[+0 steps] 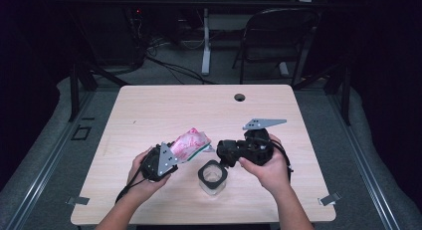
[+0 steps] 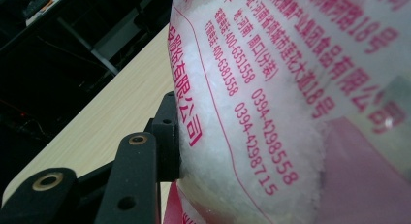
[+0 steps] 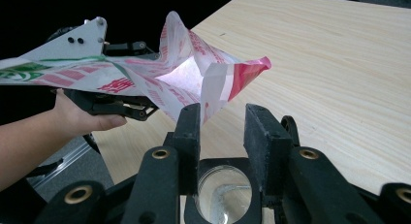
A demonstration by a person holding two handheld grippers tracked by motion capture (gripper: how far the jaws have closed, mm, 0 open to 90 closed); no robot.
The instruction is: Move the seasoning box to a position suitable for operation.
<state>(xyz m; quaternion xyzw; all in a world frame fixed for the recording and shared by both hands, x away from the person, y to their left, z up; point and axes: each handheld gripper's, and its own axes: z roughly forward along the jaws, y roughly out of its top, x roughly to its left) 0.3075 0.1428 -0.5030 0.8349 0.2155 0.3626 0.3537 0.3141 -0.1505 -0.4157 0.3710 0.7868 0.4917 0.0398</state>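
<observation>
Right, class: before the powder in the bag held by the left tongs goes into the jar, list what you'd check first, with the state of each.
1. Left tongs hold the bag: ok, a jaw presses into it in the left gripper view.
2. Bag mouth open: ok, spread wide.
3. Jar upright, top open: ok.
4. Bag mouth over the jar: not ok, it sits beside it.
5. Right tongs free: ok, open, holding nothing.
6. Table dry: cannot tell.

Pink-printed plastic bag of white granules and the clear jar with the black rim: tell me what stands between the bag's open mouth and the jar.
Nothing visible blocks it. The pink-printed plastic bag, clamped in the left gripper, opens just above and left of the clear jar. The right gripper, jaws apart, sits beside the jar's black rim.
</observation>
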